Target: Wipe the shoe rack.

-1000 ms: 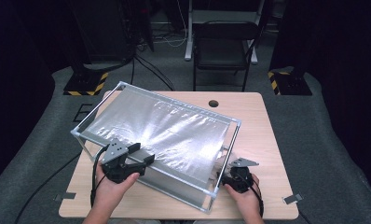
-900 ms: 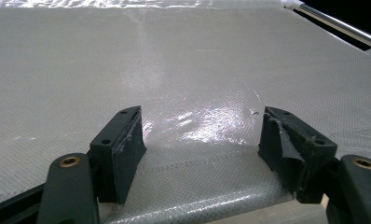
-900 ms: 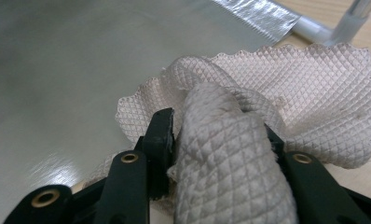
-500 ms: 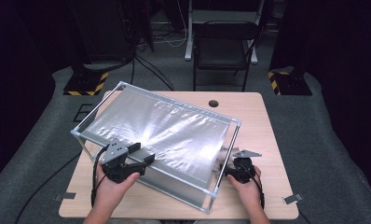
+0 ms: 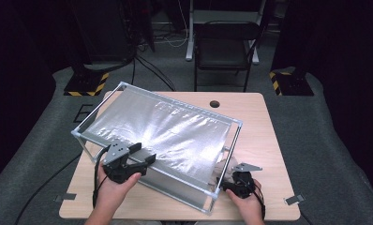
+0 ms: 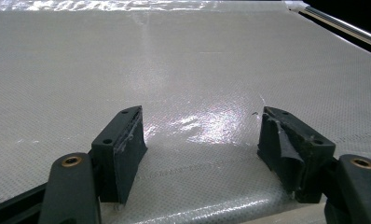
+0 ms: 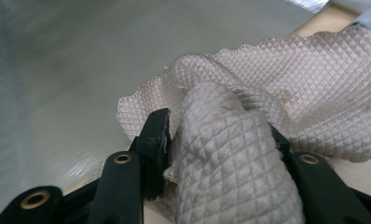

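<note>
Pale, waffle-textured cloth, bunched and folded, pinched between the jaws of the right gripper near the table's front right corner, beside the frame wrapped in shiny film; jaws just eased wider. Left gripper spread, resting level on the film at the frame's front edge.

My L gripper sits at near-left, forearm coming up from the bottom edge, hand wrapped round the body, jaws spread wide and pointing fwd and to the right, nothing between the pads. R gripper is at near-right, low, wrist bent inward so it points left; its jaws have just been opening and stand about half apart, cloth bunched between them.
</note>
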